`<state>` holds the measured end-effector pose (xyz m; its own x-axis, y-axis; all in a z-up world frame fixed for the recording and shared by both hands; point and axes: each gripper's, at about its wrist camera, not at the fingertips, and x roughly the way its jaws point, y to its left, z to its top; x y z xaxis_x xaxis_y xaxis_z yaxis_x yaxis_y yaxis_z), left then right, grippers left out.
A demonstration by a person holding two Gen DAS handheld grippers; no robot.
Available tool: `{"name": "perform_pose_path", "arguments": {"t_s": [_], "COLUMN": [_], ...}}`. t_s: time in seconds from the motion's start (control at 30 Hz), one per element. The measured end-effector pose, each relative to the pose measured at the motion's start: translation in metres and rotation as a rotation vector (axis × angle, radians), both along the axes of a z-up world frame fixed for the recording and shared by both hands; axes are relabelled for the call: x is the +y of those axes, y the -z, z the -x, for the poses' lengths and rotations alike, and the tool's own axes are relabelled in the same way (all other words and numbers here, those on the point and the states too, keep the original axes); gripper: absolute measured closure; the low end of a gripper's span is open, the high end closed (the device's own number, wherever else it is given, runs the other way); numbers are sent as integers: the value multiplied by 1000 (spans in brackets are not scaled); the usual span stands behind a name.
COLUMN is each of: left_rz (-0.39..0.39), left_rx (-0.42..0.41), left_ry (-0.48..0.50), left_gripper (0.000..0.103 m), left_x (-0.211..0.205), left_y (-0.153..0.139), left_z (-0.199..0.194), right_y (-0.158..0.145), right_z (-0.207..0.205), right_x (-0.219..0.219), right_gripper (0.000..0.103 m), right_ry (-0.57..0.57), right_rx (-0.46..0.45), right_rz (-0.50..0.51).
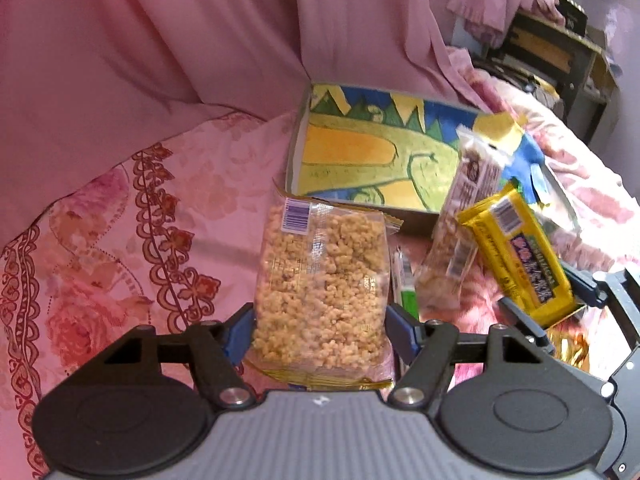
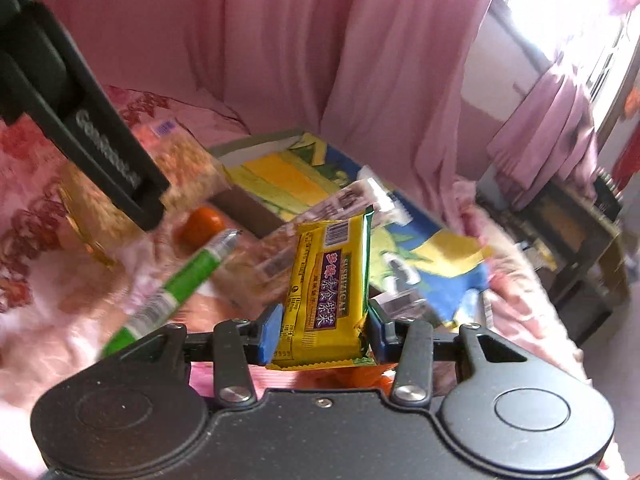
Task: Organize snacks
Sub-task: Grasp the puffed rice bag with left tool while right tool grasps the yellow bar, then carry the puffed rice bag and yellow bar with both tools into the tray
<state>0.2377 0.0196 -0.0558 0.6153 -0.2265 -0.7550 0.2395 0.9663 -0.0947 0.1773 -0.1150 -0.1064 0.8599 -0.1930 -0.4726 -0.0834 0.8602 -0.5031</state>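
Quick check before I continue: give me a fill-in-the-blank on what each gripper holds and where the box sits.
1. The left gripper is shut on a clear bag of ____ puffed snack.
2. The right gripper grips a ____ wrapped bar.
3. The open box lies on the ____ bedspread.

Missing words: golden; yellow; pink

Black claw point(image 1: 320, 332) linkages, blue pads point(image 1: 400, 326), silver pivot screws.

Both wrist views close, forward; share box point(image 1: 304, 128).
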Motion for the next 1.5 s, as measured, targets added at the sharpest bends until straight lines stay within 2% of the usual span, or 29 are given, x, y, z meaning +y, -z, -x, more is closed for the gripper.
{"name": "perform_pose_path", "arguments": {"t_s": [0.13, 0.27, 0.4, 0.5, 0.73, 0.93, 1.3, 1.4, 1.5], "left_rz": [47, 139, 172, 194, 190, 181, 188, 198, 172], "left_rx": [-52, -93, -153, -165, -116, -71, -13, 11, 16], "left_ry": [-69, -132, -125, -93, -29, -32, -64, -79, -81], "left_gripper": [30, 30, 30, 30, 30, 30, 30, 30, 29], "left_x": [-2, -11, -29, -40, -57, -63, -60, -58, -61], "left_y": [-5, -12, -17, -15, 9, 24, 35, 38, 40], "left_z": [-11, -38, -65, -87, -125, -140, -149, -152, -152], "right_y": [-8, -20, -33, -36, -31, -15, 5, 6, 5], "right_z": [-2, -15, -35, -55, -111, -141, -155, -155, -155], "right_x": [-9, -25, -47, -62, -97, -108, -122, -125, -125], "right_gripper": [57, 57, 57, 57, 58, 58, 57, 56, 54], "right_ry": [39, 87, 129, 150, 185, 197, 259, 270, 277], "right_rx": [-68, -101, -124, -113, -39, 26, 128, 135, 133], "right_rz": [37, 14, -24, -70, -249, -309, -463, -480, -478]}}
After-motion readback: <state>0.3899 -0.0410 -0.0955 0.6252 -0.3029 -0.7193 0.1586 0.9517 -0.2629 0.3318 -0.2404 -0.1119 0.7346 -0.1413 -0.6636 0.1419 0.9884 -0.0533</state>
